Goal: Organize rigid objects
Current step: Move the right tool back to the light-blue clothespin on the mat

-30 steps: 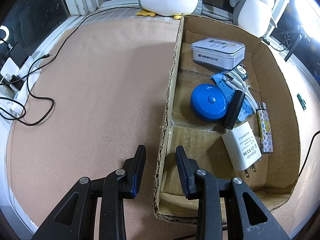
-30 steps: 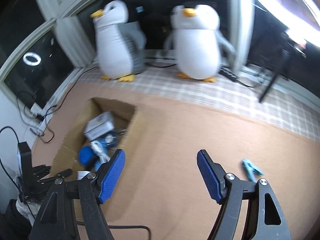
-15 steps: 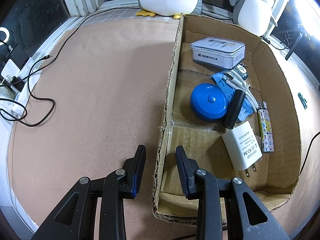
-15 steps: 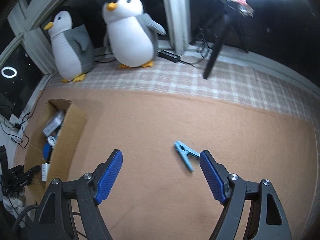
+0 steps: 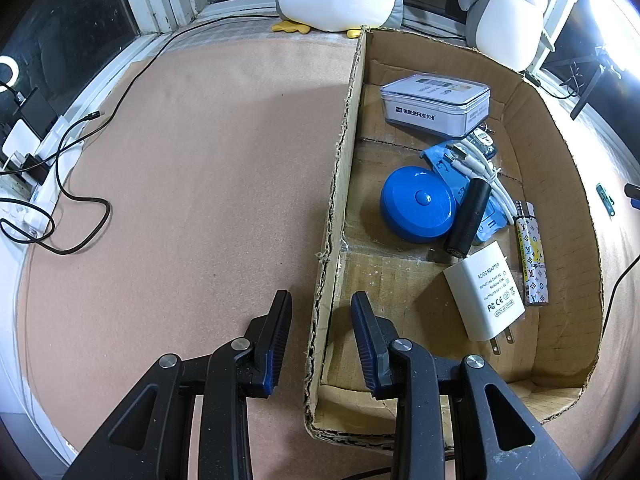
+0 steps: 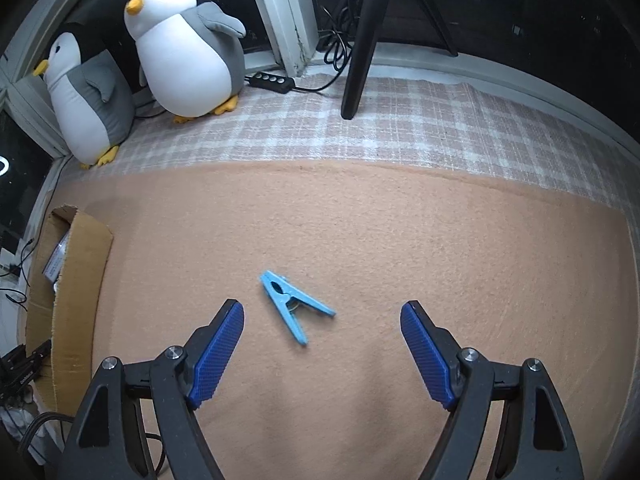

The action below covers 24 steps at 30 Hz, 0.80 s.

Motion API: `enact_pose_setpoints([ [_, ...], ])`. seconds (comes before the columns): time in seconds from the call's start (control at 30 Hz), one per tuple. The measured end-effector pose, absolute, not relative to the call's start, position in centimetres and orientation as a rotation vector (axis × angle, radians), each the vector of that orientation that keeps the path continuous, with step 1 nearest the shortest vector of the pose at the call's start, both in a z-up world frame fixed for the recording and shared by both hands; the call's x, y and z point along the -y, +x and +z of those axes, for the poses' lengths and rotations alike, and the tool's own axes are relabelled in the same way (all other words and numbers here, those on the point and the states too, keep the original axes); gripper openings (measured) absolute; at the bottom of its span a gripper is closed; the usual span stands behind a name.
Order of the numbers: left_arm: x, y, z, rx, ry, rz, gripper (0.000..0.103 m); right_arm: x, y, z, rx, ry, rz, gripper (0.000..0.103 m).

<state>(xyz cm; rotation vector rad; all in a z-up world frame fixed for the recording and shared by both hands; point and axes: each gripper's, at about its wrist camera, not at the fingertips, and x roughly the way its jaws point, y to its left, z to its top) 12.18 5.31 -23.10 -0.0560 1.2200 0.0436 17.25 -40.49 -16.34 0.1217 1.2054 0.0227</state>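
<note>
Peach-brown felt matting covers the surface, its far edge meeting a checked cloth. On it sits an open, shallow, brown cardboard box; the right wrist view cuts it off at the left edge, showing only one wall and a strip of what is inside. Two grey-and-white plush penguins stand behind, the head of the larger one cropped out of the left wrist view. The left gripper straddles the box's near side wall, its jaws only a narrow way apart, with a gap showing on each side of the wall and nothing clenched. The right gripper is released, its jaws wide and just now opening further. Inside the box lie a white case with a clear lid, a round blue disc, a white plug-in charger, a black cylinder and a slim patterned lighter. A coil of white cable hides most of a flat blue item under it, which cannot be identified. The light blue plastic clothespin lies on the mat outside the box, well apart from it, between and just ahead of the right fingertips, untouched.
</note>
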Motion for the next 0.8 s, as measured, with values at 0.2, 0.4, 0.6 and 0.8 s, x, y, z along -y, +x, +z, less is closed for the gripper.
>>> enact_pose_setpoints([
  [0.2,-5.3,12.2,-23.1,-1.220,-0.056,0.043,0.034,40.8,18.2,-17.3,-1.227,0.118,0.019,0.077],
  [0.4,-5.2,12.2,-23.1,-1.220,-0.053,0.044,0.034,40.9,19.3,-17.8,-1.240,0.130,0.033,0.077],
  [0.6,-5.2,12.2,-23.1,-1.220,-0.052,0.045,0.034,40.7,20.3,-18.6,-1.260,0.165,0.068,0.077],
  [0.8,-5.1,12.2,-23.2,-1.220,-0.054,0.045,0.034,39.6,20.3,-19.6,-1.298,0.159,0.112,0.077],
])
